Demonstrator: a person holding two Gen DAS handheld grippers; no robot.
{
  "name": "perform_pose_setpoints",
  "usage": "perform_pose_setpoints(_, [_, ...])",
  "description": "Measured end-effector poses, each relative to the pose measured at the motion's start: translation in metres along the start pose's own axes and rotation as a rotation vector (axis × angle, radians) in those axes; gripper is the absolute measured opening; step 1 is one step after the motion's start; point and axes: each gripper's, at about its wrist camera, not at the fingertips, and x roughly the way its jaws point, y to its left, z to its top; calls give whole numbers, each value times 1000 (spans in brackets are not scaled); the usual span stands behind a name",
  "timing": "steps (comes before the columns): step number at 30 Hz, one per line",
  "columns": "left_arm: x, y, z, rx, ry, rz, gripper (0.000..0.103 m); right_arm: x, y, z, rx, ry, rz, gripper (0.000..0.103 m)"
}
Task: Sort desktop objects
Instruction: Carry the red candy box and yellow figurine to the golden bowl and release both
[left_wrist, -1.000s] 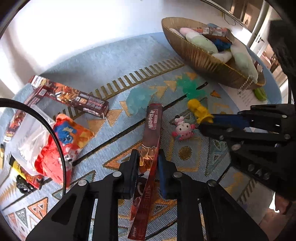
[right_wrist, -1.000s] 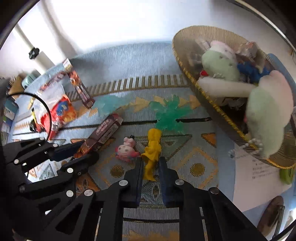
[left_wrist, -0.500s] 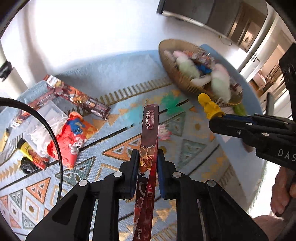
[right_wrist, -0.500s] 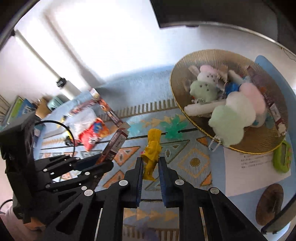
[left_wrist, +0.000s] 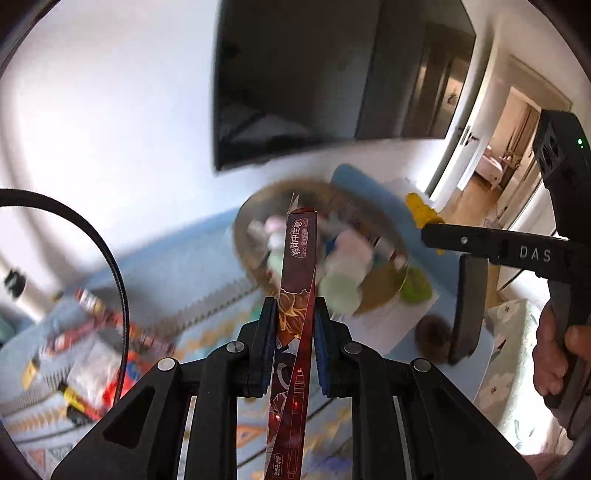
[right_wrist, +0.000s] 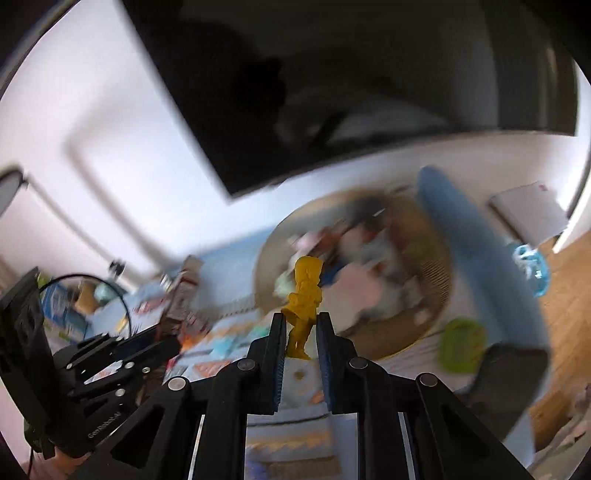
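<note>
Mid-transfer stage of the sorting task. The left gripper is clenched on a long dark-red pen box, which stands upright between its jaws and reaches past the fingertips. The right gripper is clamped on a yellow figurine, held by its legs with head and torso clear above the pads. Both loads are off the patterned mat. Ahead of both tools lies the round woven basket, already holding blurred soft toys; judged from this, part of the sorting is done. Remaining: delivering the two held items, then the boxes and packets lying loose beyond the left gripper's left side.
</note>
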Motion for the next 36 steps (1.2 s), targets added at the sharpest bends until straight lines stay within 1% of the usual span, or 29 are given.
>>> perform_pose_setpoints(3, [16,-8,23,12,-10,-10,16,-6,-28,22,47,-18,-27,16])
perform_pose_setpoints(4, [19,-9,26,16,-9,-10,16,-5,-36,29,64,-20,-29,16])
perform_pose_setpoints(7, [43,-10,43,28,15,-13,16,5,-48,46,81,-18,-42,16])
perform_pose_setpoints(8, [52,-15,48,33,27,-9,16,11,-51,52,84,-13,-42,16])
perform_pose_setpoints(15, [105,-5,71,77,88,8,16,69,-54,79,104,42,-46,16])
perform_pose_setpoints(16, [113,-4,73,84,97,0,16,78,-54,82,110,47,-40,16])
perform_pose_setpoints(17, [121,-3,75,92,112,-24,16,87,-55,85,116,52,-25,17])
perform_pose_setpoints(18, [129,-2,76,95,133,-37,17,94,-56,85,118,64,-15,27])
perform_pose_setpoints(19, [136,-1,76,90,159,-38,21,103,-58,87,123,87,-2,32])
perform_pose_setpoints(20, [146,3,75,70,197,-38,30,106,-60,87,136,92,8,39])
perform_pose_setpoints(22, [155,9,72,34,227,-53,30,107,-65,82,168,96,32,43])
perform_pose_setpoints(24, [156,14,67,-7,235,-69,30,109,-71,78,189,114,32,44])
perform_pose_setpoints(27, [149,17,62,-46,242,-68,30,107,-80,68,234,138,37,44])
perform_pose_setpoints(32, [129,15,53,-62,234,-51,30,100,-75,58,237,154,51,44])
perform_pose_setpoints(36, [114,15,51,-63,219,-36,30,87,-63,53,223,146,86,44])
